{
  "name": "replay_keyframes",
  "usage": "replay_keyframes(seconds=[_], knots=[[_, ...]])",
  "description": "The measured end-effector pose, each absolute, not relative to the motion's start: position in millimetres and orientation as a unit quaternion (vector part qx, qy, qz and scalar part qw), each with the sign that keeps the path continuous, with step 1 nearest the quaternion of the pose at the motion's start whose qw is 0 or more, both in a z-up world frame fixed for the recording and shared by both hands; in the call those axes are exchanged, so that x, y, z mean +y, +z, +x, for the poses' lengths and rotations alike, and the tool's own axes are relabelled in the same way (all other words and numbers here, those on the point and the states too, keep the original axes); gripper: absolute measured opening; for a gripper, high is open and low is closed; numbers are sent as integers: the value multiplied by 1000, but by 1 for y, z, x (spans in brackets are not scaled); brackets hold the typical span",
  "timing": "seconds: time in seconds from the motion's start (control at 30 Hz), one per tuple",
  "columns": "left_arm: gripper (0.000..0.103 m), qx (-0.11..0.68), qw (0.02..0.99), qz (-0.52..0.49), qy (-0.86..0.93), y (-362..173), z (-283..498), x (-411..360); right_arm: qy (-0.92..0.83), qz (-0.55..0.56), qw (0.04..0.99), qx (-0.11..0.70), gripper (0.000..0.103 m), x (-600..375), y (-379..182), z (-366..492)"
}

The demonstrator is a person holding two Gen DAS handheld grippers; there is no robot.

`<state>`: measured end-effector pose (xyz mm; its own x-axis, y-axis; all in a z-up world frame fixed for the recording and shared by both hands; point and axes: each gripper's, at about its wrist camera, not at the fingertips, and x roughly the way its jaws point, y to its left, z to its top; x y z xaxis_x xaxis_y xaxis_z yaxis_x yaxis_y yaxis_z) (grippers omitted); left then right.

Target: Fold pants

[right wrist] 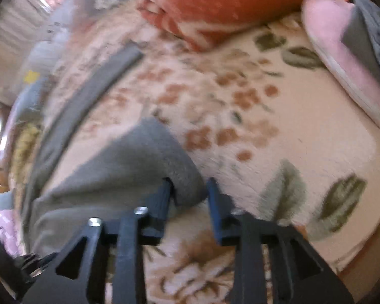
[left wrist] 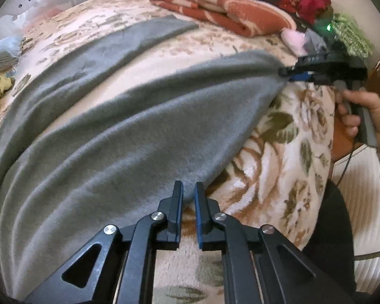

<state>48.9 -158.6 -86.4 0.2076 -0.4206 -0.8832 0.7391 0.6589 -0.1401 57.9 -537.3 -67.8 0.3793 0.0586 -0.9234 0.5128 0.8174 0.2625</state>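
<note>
Grey fleece pants [left wrist: 139, 131] lie spread on a floral bedspread [left wrist: 278, 152], the legs parted in a V. My left gripper [left wrist: 188, 190] is nearly closed at the near edge of the wide grey part, with cloth pinched between its tips. My right gripper [left wrist: 287, 72], held by a hand [left wrist: 362, 111], grips the end of the nearer leg, which hangs taut and slightly raised. In the right wrist view that grey corner [right wrist: 129, 162] fills the gap of the right gripper [right wrist: 190, 190]. The other leg [right wrist: 93, 88] lies flat beyond it.
A folded orange and cream blanket [left wrist: 215, 7] lies at the far side, with a pile of clothes [left wrist: 311, 0] behind it. A pink item [right wrist: 329, 50] rests at the right. The bed's edge drops off on the right, by a person's dark sleeve [left wrist: 337, 228].
</note>
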Motion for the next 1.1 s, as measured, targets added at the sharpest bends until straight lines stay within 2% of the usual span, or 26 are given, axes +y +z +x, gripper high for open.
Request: replay_keyframes(seconds=[0.1,0.17,0.3,0.43,0.6,0.67,0.73,0.77,1.07,1.1], knots=[[19,487,775,156,-372,-68,69,-149,-171,230,806,518,33,-533,-47,59],[19,484,781,148,-365,-61,96,-140,-142,232,825,496,34,-532,-31,73],[23,473,800,156,-336,-50,156,-129,-62,201,845,492,34,-515,-13,139],[28,471,808,161,-315,-49,221,-129,1,174,837,519,34,-503,-23,224],[49,463,812,189,-302,-59,289,-137,35,102,829,549,34,-490,-40,307],[51,466,803,200,-312,-63,309,-140,54,51,822,565,40,-484,-46,337],[56,477,786,207,-335,-72,329,-142,64,-17,814,577,55,-476,-53,363],[57,477,782,215,-339,-76,339,-143,69,-47,809,582,57,-473,-57,375],[60,528,729,224,-374,-124,396,-134,142,-155,728,653,60,-466,-109,444],[60,530,726,238,-368,-131,399,-135,147,-171,714,663,62,-465,-116,448]])
